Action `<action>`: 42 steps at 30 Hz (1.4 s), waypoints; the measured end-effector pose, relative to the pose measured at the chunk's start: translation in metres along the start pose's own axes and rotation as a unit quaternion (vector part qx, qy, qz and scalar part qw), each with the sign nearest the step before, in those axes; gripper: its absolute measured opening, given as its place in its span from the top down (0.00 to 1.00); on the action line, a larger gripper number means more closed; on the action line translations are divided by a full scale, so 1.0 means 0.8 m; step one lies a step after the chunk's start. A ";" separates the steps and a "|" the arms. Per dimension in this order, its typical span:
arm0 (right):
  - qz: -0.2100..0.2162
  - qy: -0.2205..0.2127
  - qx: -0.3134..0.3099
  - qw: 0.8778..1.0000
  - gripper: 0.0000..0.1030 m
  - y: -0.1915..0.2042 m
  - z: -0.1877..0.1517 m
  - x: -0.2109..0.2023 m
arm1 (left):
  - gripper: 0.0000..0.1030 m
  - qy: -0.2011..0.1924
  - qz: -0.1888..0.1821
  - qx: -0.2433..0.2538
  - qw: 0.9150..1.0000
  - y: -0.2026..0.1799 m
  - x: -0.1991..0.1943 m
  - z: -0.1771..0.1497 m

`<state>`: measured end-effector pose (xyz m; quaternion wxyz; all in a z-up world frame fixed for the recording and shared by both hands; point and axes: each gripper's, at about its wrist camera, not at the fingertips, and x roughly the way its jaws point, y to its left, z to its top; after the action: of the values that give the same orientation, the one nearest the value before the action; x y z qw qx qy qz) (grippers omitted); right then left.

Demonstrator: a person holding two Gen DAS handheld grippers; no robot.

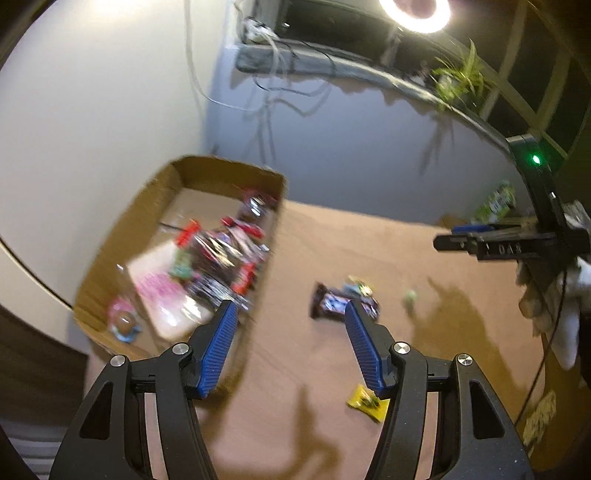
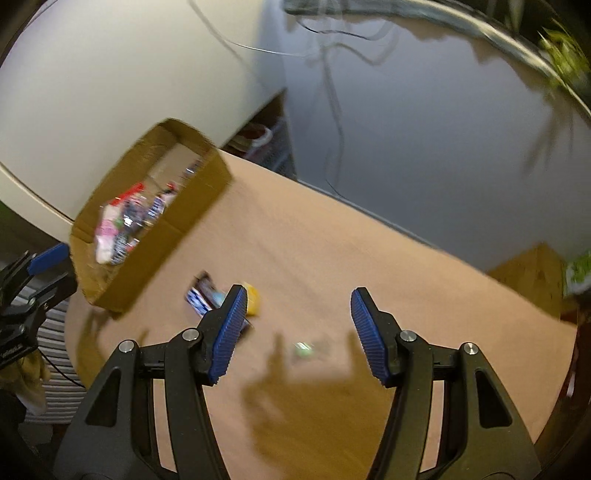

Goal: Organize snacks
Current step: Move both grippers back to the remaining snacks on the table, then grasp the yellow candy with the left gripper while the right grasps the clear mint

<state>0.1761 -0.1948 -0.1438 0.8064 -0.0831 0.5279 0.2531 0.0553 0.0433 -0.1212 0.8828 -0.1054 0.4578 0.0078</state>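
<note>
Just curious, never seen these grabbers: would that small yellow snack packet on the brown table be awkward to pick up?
Probably. The small yellow snack packet lies flat on the brown table, leaving little edge to pinch. It looks thin and light, so likely floppy and apt to slide when nudged.

Ring light (image 1: 417,11) over a windowsill plant (image 1: 460,75), loose cables (image 1: 273,88) down the wall (image 1: 92,92)
</note>
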 end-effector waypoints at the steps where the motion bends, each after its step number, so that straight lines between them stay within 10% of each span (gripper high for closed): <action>1: -0.001 0.003 0.006 1.000 0.41 -0.007 -0.005 0.001 | 0.41 0.008 -0.005 0.005 1.000 -0.007 0.003 -0.007; 20: 0.022 0.013 -0.004 1.000 0.41 -0.012 -0.086 0.028 | 0.42 0.113 -0.088 0.045 0.989 -0.069 0.045 -0.088; 42: -0.004 -0.027 0.004 1.000 0.41 0.012 -0.101 0.084 | 0.46 0.039 -0.129 0.095 0.986 -0.097 0.071 -0.106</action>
<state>0.1267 -0.1974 -0.2371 0.8219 -0.0749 0.5063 0.2501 0.0287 -0.0533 -0.2008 0.8636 -0.0791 0.4735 -0.1539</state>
